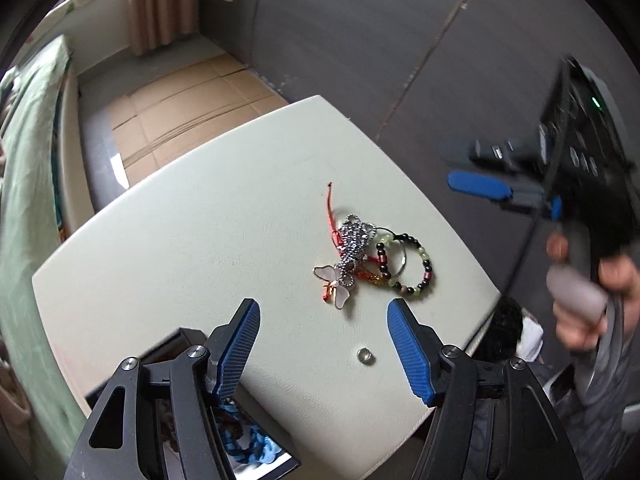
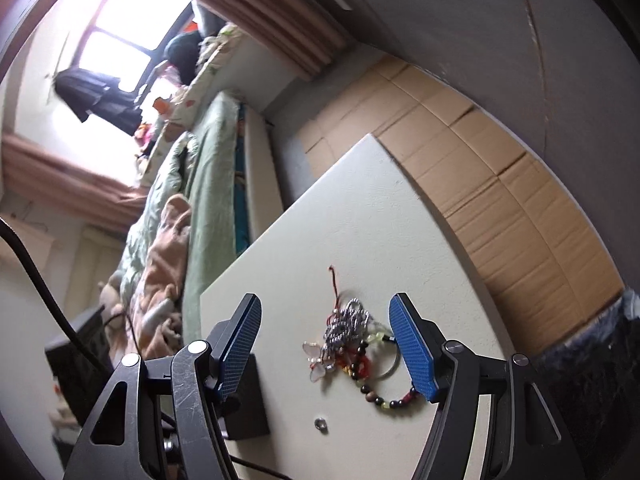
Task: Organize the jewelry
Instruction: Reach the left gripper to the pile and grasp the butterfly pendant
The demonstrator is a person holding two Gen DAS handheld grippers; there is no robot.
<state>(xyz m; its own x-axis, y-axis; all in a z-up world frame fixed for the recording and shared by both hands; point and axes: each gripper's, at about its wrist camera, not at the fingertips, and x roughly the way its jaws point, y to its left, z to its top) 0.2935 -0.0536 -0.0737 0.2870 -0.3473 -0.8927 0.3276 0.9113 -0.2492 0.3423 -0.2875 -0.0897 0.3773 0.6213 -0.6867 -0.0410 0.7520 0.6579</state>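
Both tools, left tool & right tool, gape empty above jewelry pile on counter; small ring lies nearby.

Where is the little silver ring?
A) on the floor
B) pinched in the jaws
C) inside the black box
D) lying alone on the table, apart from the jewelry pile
D: the little silver ring lies by itself on the white table, apart from the tangled jewelry pile, with nothing gripping it.
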